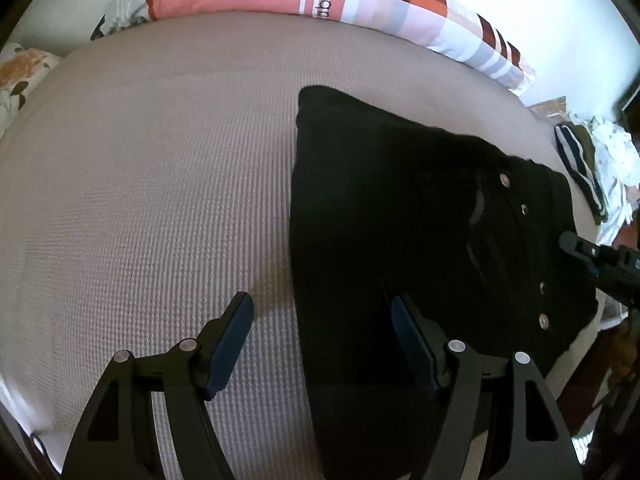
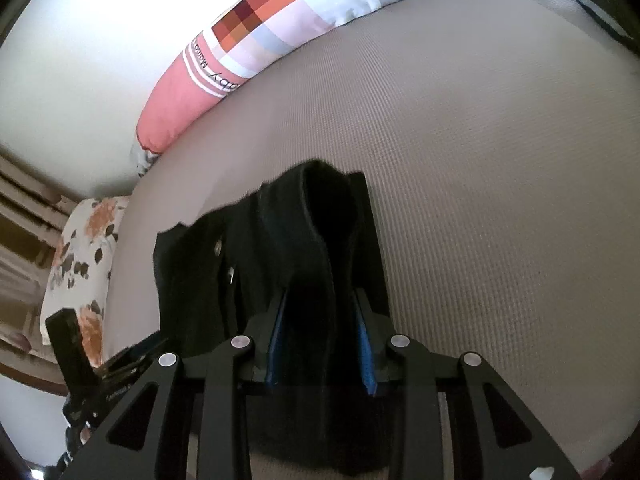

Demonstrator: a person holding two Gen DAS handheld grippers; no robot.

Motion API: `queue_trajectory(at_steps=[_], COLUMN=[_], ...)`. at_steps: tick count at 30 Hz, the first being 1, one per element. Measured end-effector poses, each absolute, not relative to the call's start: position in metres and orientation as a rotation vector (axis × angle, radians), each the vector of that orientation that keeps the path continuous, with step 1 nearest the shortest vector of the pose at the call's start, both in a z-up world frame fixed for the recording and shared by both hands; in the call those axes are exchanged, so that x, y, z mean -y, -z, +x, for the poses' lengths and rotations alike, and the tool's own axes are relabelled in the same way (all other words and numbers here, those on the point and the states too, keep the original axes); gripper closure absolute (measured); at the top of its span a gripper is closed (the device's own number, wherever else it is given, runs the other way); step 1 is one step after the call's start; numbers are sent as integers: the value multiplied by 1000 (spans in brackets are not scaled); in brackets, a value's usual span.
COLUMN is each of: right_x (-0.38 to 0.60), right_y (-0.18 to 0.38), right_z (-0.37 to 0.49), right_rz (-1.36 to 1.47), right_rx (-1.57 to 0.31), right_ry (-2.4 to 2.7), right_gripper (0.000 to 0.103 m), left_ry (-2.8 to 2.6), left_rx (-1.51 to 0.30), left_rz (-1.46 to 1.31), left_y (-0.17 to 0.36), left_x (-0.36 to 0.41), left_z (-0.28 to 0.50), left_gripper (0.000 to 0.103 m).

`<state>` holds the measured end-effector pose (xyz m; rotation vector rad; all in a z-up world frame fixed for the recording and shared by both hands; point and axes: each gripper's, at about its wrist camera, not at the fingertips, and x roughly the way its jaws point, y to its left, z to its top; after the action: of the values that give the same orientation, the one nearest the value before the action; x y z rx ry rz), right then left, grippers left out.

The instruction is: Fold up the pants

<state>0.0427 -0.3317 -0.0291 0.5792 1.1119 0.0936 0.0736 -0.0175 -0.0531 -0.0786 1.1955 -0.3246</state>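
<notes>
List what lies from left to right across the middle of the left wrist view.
Floral pillow → taupe bedspread → black pants → right gripper at the waistband → striped clothes pile.

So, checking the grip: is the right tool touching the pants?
Touching. The right wrist view shows the right tool with black pants fabric bunched between its pads.

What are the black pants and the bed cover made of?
The black pants look like thick, matte woven cloth, maybe denim: they hold stiff folds and carry shiny metal studs. The bed cover looks like soft grey-beige fabric with a fine ribbed, waffle-like weave.
</notes>
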Motion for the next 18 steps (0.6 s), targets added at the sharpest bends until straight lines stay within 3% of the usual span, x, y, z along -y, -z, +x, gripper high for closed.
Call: queue_trajectory(at_steps=[12, 14, 16, 18], right_x=[324, 320, 317, 317], right_y=[15, 15, 13, 11], right_z=[-2, -2, -2, -3], right_rz=[585, 560, 507, 495], right_rx=[-1115, -1114, -1122, -1121], right_ry=[-95, -87, -63, -67], right_gripper=[75, 77, 88, 89], left_ry=[352, 353, 351, 351], left_rx=[-1191, -1188, -1187, -1187], left_rz=[-63, -59, -58, -58], left_y=[52, 52, 52, 51], left_x=[26, 27, 27, 27], left_z=[53, 52, 51, 50], left_gripper=[31, 31, 31, 31])
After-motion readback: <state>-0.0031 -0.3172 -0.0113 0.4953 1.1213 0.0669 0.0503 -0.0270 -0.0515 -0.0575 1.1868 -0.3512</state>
